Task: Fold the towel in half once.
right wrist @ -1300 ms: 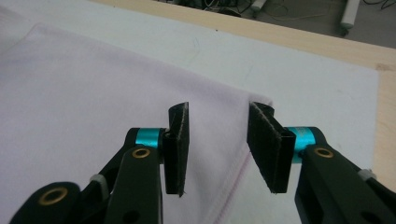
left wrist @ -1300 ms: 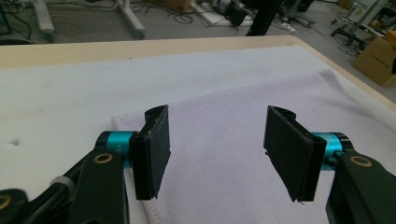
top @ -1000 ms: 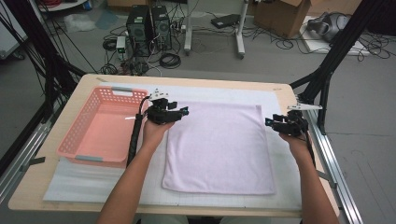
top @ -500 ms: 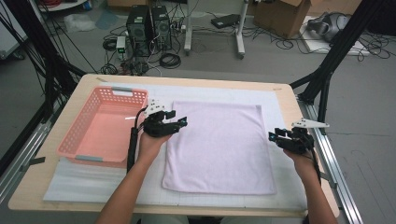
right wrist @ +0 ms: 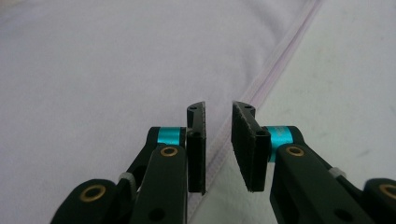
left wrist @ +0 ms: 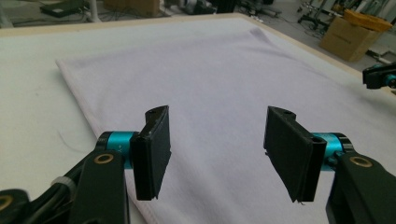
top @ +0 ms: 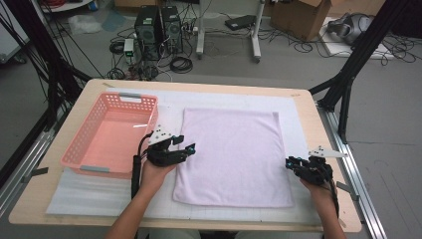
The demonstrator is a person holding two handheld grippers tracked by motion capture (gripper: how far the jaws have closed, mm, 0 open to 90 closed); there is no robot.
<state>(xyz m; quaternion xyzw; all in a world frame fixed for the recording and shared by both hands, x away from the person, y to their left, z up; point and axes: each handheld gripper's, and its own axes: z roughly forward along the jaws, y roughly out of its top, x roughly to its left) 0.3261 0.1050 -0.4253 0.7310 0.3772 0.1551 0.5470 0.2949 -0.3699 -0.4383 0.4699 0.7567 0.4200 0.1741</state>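
A lilac towel [top: 234, 154] lies flat on a white mat in the middle of the table. My left gripper [top: 185, 143] hovers at the towel's left edge, about halfway along it. In the left gripper view it [left wrist: 218, 112] is open wide, with the towel [left wrist: 210, 70] spread beneath and nothing between the jaws. My right gripper [top: 290, 163] is at the towel's right edge, near the front corner. In the right gripper view it [right wrist: 218, 106] has a narrow gap between the jaws, which sit just over the towel's hem [right wrist: 275, 60].
A pink plastic basket [top: 149, 112], with nothing in it, stands to the left of the towel, close behind my left hand. The white mat [top: 99, 191] covers most of the wooden table [top: 311, 114]. Computer towers, cables and cardboard boxes are on the floor beyond.
Both grippers have moved toward the table's near edge along the towel's two sides. The right one went from the far right corner to the front right part. The towel has not moved.
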